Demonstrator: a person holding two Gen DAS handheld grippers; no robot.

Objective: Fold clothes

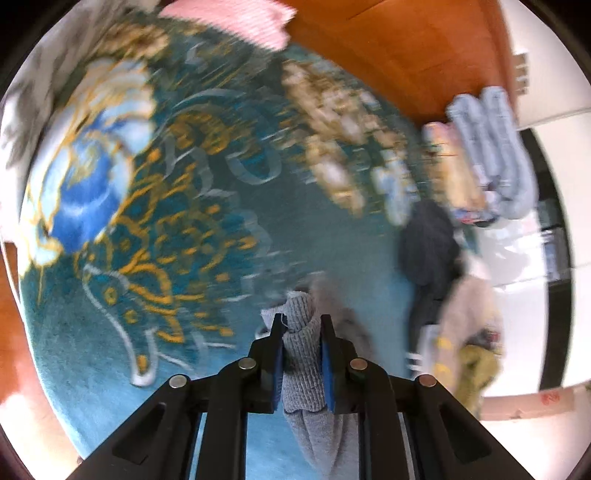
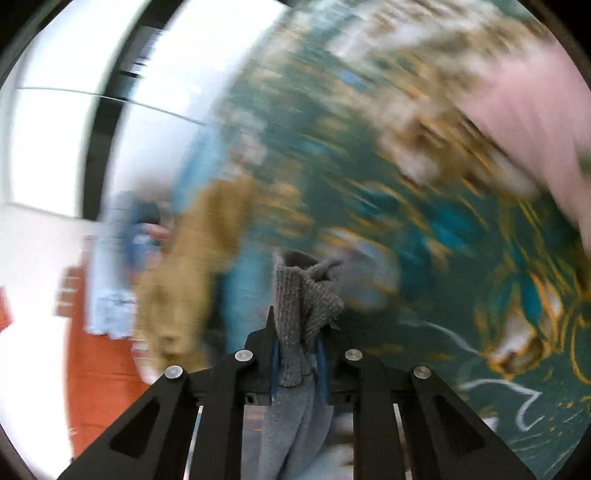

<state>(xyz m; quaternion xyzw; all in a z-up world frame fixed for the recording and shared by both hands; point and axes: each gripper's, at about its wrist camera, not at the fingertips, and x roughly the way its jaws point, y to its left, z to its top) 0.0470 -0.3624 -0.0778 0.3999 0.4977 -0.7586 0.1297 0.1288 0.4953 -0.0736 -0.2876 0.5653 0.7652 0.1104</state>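
Fabric is pinched in both grippers at this moment: in the left wrist view the left gripper point(image 1: 303, 354) has its blue-padded fingers point(image 1: 277, 373) pressed onto a bunched fold of a grey ribbed garment point(image 1: 301, 369), which hangs down behind the jaws above the patterned teal rug point(image 1: 166, 206); in the right wrist view the right gripper point(image 2: 297, 350) is likewise clamped on the same grey knit point(image 2: 291, 317), a crumpled tuft of which stands up past the fingertips. The step in hand is judged to be a lift-and-spread, so that the garment can be laid flat for its first fold. It would be done well if the two grips were kept level, drawn apart until the cloth between them is taut, and lowered so that the free hem meets the rug first. Both views are heavily smeared, so the rest of the garment cannot be made out. For room, going left to right in the left view: a pale blanket point(image 1: 40, 92) borders the rug at the far left, a pink cloth point(image 1: 240, 22) lies at its top edge, the middle of the rug looks open, and a dark garment point(image 1: 430, 251) with a heap of mixed clothes point(image 1: 480, 147) crowds the right edge by the orange floor point(image 1: 406, 48). The open middle is judged the best landing place; the heaps at the edge could be snagged.
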